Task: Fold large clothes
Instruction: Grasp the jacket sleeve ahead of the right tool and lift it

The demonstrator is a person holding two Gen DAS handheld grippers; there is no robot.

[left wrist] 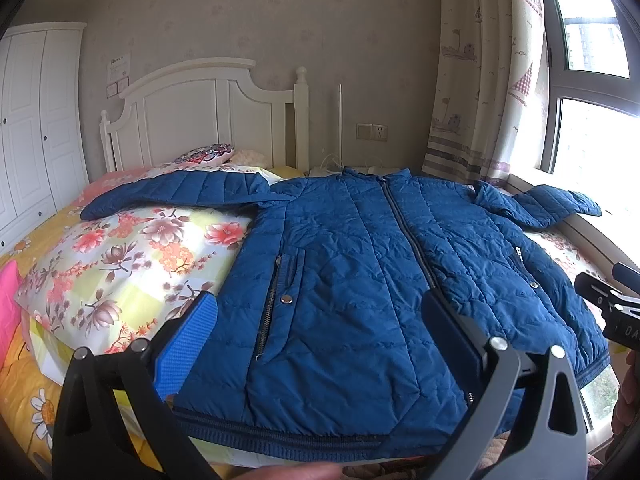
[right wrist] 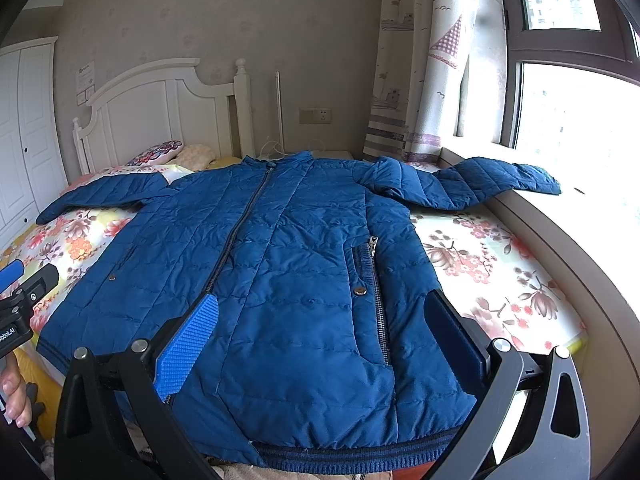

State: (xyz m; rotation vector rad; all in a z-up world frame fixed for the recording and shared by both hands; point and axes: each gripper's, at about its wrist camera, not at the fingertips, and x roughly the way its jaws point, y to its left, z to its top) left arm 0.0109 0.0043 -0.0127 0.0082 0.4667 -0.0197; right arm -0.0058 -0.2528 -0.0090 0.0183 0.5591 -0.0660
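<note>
A blue quilted jacket (left wrist: 360, 264) lies flat and zipped, front up, on the bed, hem toward me, sleeves spread out to both sides. It also shows in the right wrist view (right wrist: 288, 264). Its left sleeve (left wrist: 176, 194) lies over the flowered quilt. Its right sleeve (right wrist: 480, 184) reaches onto the window sill. My left gripper (left wrist: 320, 312) is open and empty above the hem's left half. My right gripper (right wrist: 324, 316) is open and empty above the hem's right half. The right gripper also shows at the edge of the left wrist view (left wrist: 612, 300), the left gripper at the edge of the right wrist view (right wrist: 24, 284).
A folded flowered quilt (left wrist: 132, 264) lies under the jacket on the bed. A white headboard (left wrist: 200, 120) and pillows (left wrist: 208, 154) stand at the far end. A window sill (right wrist: 560, 240) and curtain (right wrist: 420, 60) run along the right. A white wardrobe (left wrist: 32, 120) is at left.
</note>
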